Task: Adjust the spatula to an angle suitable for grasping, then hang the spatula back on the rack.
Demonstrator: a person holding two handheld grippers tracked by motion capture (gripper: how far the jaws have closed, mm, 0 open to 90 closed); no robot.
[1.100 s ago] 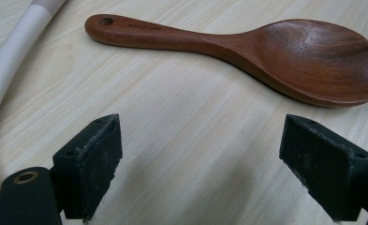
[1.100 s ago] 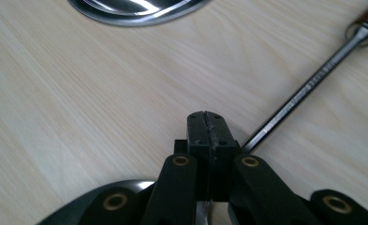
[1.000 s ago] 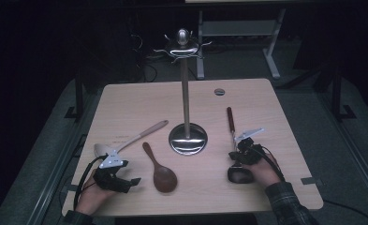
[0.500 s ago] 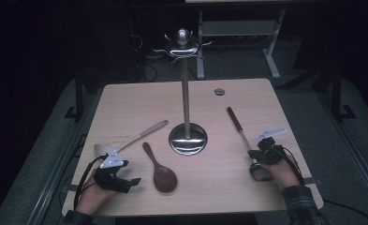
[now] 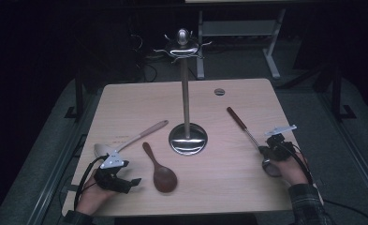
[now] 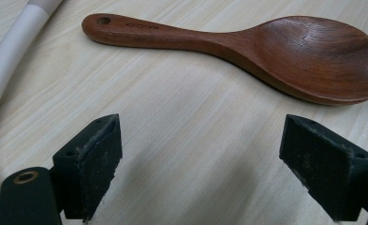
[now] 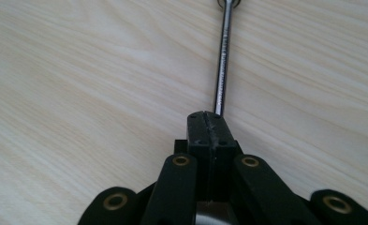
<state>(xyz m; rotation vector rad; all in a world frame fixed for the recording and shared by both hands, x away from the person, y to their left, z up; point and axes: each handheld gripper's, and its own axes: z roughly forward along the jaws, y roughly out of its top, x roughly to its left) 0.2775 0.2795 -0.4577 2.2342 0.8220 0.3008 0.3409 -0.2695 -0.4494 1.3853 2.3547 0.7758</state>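
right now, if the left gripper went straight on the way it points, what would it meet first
Probably the wooden spoon. The left gripper stands open over bare table, and the spoon lies crosswise just ahead of it. Depth is hard to judge, so it might pass over it.

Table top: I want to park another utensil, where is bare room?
The far left corner of the table is bare, as is the near strip between the wooden spoon and the right tool. It is crowded around the stand's base and the white-handled spoon.
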